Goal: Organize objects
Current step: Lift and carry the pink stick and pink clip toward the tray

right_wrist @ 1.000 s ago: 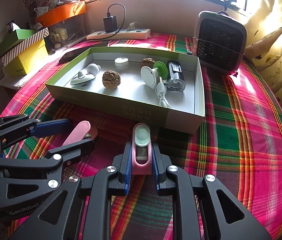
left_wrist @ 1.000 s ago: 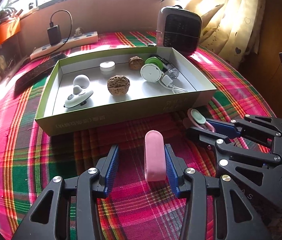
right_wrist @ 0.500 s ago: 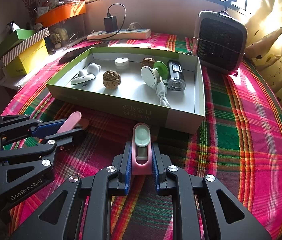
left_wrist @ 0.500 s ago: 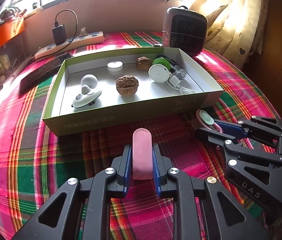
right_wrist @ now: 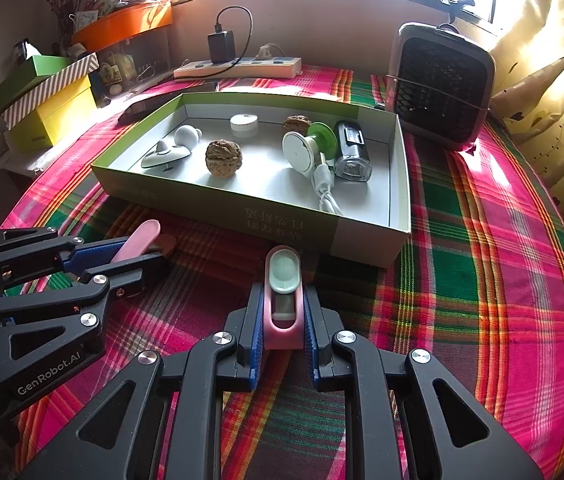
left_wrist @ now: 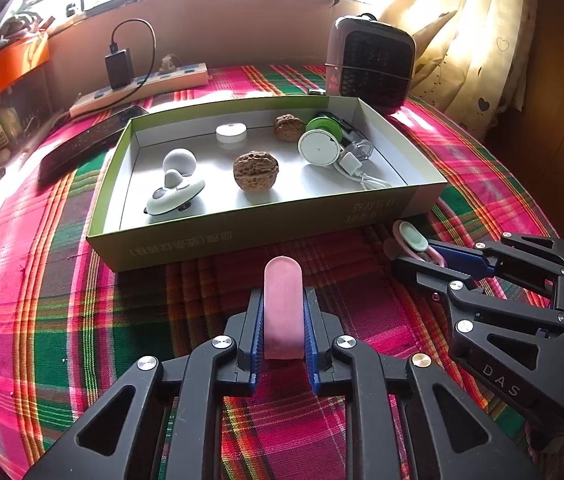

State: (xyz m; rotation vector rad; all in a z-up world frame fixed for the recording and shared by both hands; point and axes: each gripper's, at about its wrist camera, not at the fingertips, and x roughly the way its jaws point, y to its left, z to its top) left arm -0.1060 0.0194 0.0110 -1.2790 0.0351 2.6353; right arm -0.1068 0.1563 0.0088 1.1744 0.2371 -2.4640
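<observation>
My left gripper point(left_wrist: 283, 294) is shut on a flat pink oblong piece point(left_wrist: 283, 276) that sticks out forward over the plaid cloth, just short of the green box point(left_wrist: 242, 236). My right gripper point(right_wrist: 283, 292) is shut on a pink case with a mint-green insert point(right_wrist: 283, 272), also near the box's front wall point(right_wrist: 282, 220). Each gripper shows in the other's view: the right gripper point(left_wrist: 418, 254) at the right, the left gripper point(right_wrist: 142, 250) at the left. Inside the box lie a large walnut point(left_wrist: 255, 170), a small walnut point(left_wrist: 288, 127), a white disc point(left_wrist: 231, 132), a white ball gadget point(left_wrist: 174, 188) and a white-green spool with cable point(left_wrist: 319, 147).
A small heater point(left_wrist: 370, 64) stands behind the box at the right. A power strip with a charger point(left_wrist: 142, 88) lies along the back wall, with a dark phone point(left_wrist: 90, 144) left of the box. Stacked coloured boxes point(right_wrist: 50, 92) crowd the left edge; curtains hang at the right.
The left gripper's jaws, open around the pink piece a second ago, have closed onto it. The right gripper has kept its grip and place.
</observation>
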